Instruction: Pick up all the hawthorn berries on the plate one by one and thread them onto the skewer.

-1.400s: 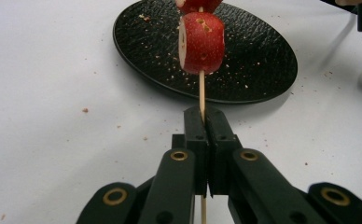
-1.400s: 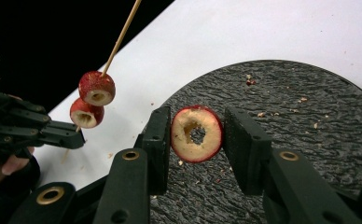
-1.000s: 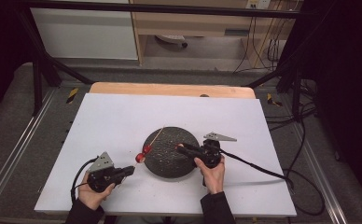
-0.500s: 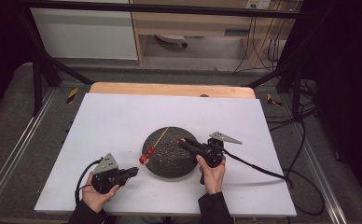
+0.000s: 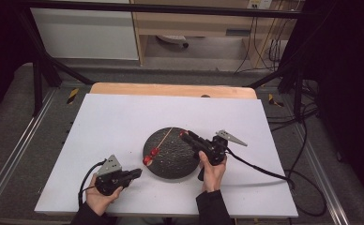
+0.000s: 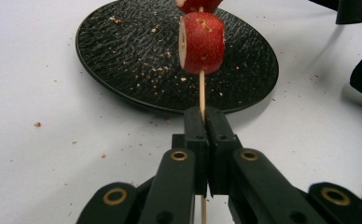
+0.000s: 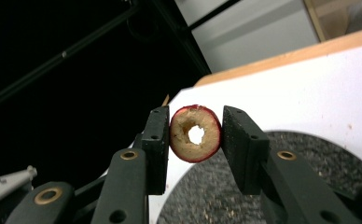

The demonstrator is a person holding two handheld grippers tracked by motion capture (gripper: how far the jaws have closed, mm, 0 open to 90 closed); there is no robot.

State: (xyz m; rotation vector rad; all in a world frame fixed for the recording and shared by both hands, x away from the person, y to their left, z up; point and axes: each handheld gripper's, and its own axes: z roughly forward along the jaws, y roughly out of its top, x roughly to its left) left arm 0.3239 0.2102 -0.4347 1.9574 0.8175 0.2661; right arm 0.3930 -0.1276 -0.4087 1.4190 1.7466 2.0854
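White tabletop [image 5: 124,122] spreads out under me, with a wooden strip along its far edge and dark floor and cables beyond it. On it sits a round black plate [image 5: 173,164] with a rough, crumb-speckled surface.

My left gripper [image 6: 205,122] is clamped tight on a thin wooden skewer [image 6: 201,91]; in the left gripper view the stick rises straight out from between the pressed-together jaws. A red fruit slice [image 6: 202,43] with a pale cut face is threaded on it just above the plate's near rim, and a second piece above it is cut off by the top of the frame, so I cannot tell its shape. In the high view the skewer [image 5: 163,139] slants across the plate with small red bits [image 5: 151,154] near its lower end; from there I cannot make out where my left gripper [image 5: 137,173] meets the stick.

My right gripper [image 7: 195,135] pinches a red-skinned ring [image 7: 196,133] of fruit, pale inside with a hole through its middle, one jaw pressed on each side. Behind it the skewer's pointed tip peeks out beside the left jaw, too small to tell whether it touches the ring. In the high view my right gripper [image 5: 185,136] sits over the plate's far right edge, the ring itself too small to see.
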